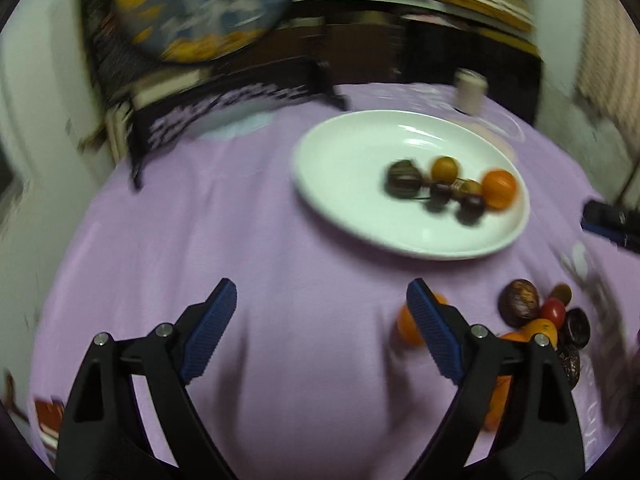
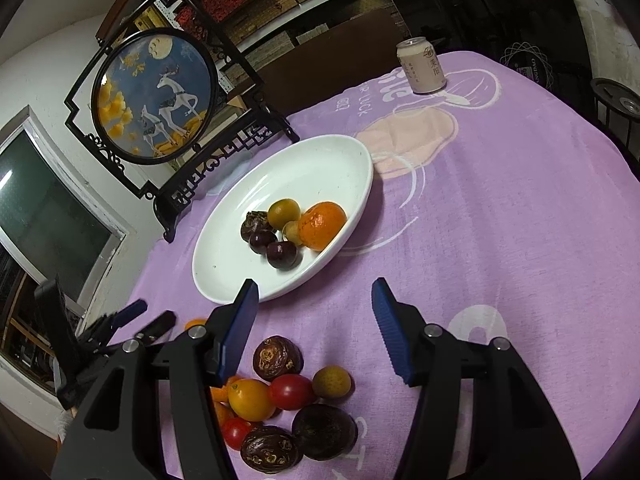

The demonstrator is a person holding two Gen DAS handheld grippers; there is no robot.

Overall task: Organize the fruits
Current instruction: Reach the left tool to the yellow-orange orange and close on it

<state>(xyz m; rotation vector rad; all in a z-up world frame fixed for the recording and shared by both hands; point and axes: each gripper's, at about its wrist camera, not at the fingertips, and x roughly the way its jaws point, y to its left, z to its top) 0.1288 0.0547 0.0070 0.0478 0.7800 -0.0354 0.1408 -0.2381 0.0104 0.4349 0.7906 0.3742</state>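
A white oval plate on the purple cloth holds an orange, a yellow-green fruit and several dark fruits; it also shows, blurred, in the left wrist view. A loose pile of fruit lies on the cloth: a red tomato, a yellow fruit and dark wrinkled fruits. My right gripper is open and empty above this pile. My left gripper is open and empty over bare cloth, with a small orange fruit behind its right finger and the pile to its right.
A round painted screen on a black stand stands at the table's far left behind the plate. A drink can stands at the far edge. The left gripper's tips show at the left of the right wrist view.
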